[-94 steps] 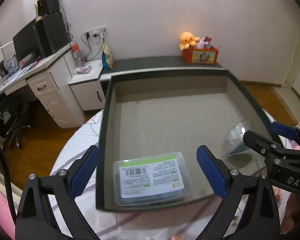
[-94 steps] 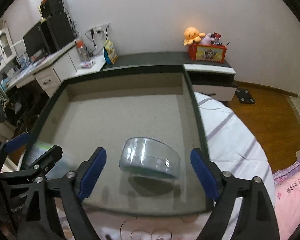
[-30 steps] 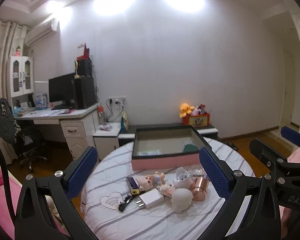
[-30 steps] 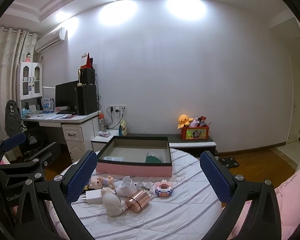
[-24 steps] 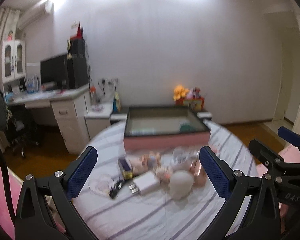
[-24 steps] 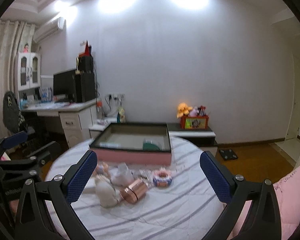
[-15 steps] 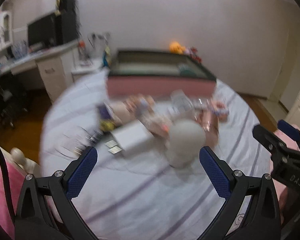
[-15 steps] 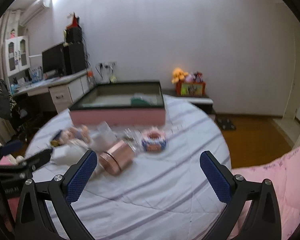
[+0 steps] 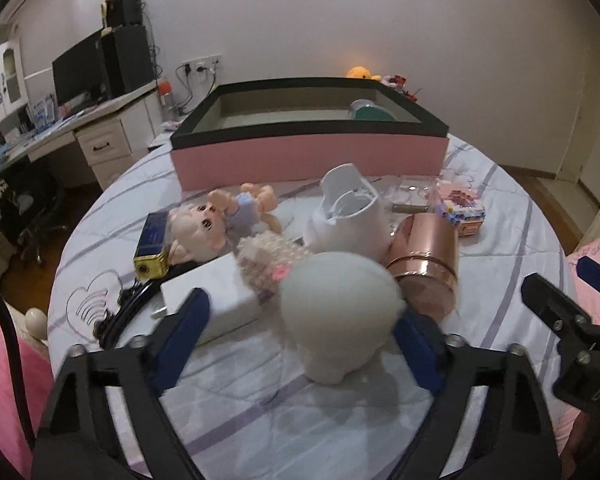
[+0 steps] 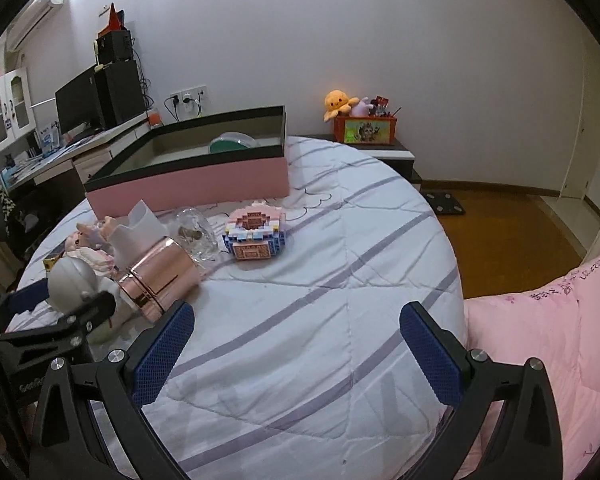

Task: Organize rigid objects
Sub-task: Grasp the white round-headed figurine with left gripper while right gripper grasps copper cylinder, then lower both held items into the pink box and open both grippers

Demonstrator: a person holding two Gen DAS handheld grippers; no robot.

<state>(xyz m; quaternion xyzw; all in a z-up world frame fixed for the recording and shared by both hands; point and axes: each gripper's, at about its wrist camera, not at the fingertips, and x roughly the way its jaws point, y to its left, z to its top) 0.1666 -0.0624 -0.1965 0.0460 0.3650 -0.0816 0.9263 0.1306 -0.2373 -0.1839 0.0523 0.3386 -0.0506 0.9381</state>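
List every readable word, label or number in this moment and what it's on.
"DAS": right tool body, cut off at the frame edge.
White print on left tool: cut off, unreadable.
Lettering on pink quilt: too blurred.
Blue box print: too small.

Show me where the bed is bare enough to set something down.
Free: the striped sheet right of the brick model, running to the pink quilt, under the open right gripper. Crowded: the patch in front of the pink box, with doll, white egg and copper can packed together.
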